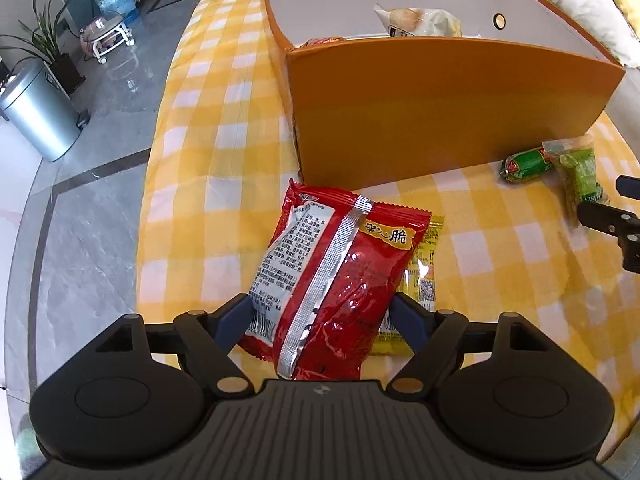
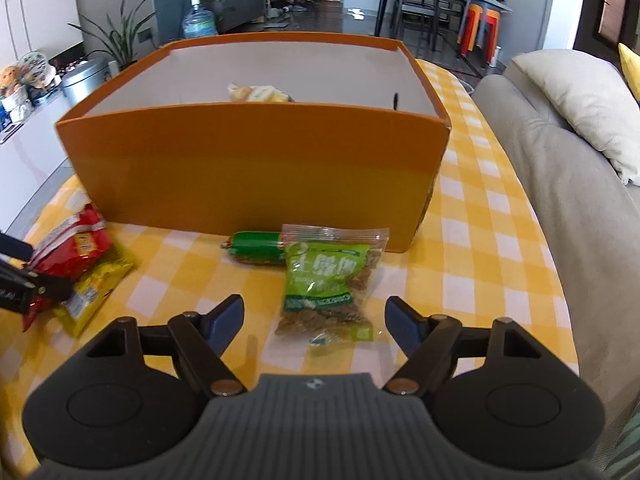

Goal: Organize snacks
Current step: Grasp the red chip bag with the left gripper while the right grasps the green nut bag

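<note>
Red snack packet [image 1: 328,280] is pinched between the left gripper [image 1: 325,322] jaws, long axis pointing ahead at the orange box [image 1: 440,112] on the surface; right gripper [image 2: 316,320] jaws are held wide open, empty, over the green packet [image 2: 326,292].

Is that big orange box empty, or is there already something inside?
Not empty. Over the big orange cardboard box's front wall, a pale clear-wrapped bread packet shows inside, with a reddish item peeking at the rim. How full, cannot tell.
</note>
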